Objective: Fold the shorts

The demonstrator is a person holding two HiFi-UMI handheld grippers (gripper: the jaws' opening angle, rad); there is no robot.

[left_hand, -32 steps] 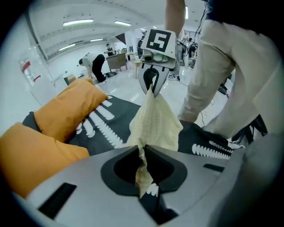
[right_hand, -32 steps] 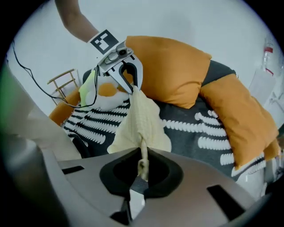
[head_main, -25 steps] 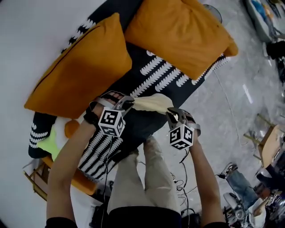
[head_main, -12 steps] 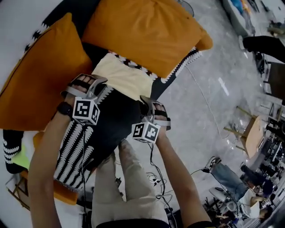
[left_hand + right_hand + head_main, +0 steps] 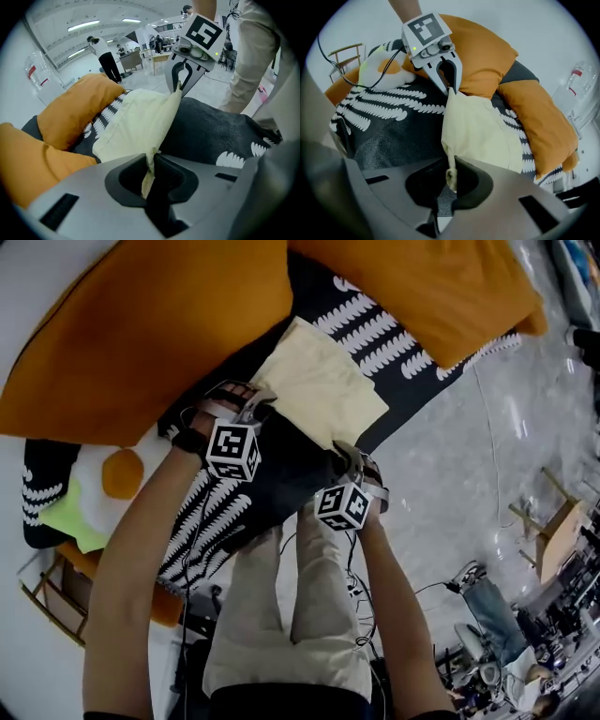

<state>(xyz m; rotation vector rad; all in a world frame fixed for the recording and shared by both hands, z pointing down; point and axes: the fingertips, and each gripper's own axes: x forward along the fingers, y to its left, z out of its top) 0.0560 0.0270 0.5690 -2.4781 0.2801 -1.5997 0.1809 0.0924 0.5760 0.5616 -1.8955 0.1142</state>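
The pale yellow shorts [image 5: 319, 390] lie spread flat on a black blanket with white patterns [image 5: 291, 474]. Their near edge is pinched at both corners. My left gripper [image 5: 262, 405] is shut on the left corner, and cloth [image 5: 136, 122] runs out from between its jaws [image 5: 151, 164]. My right gripper [image 5: 339, 454] is shut on the right corner, with a twist of fabric [image 5: 478, 126] caught between its jaws [image 5: 451, 177]. Each gripper view shows the other gripper across the stretched edge: the right one [image 5: 180, 80] and the left one [image 5: 447, 77].
Two big orange pillows [image 5: 141, 324] [image 5: 441, 287] flank the shorts at the back. An egg-shaped plush [image 5: 103, 488] lies to the left, with a wooden frame [image 5: 47, 601] below it. The person's legs [image 5: 291, 615] and cables [image 5: 361, 610] stand at the blanket's near edge, grey floor to the right.
Both grippers have come down with the shorts. The cloth hung as a narrow strip between them a second ago; now it lies spread out on the blanket.
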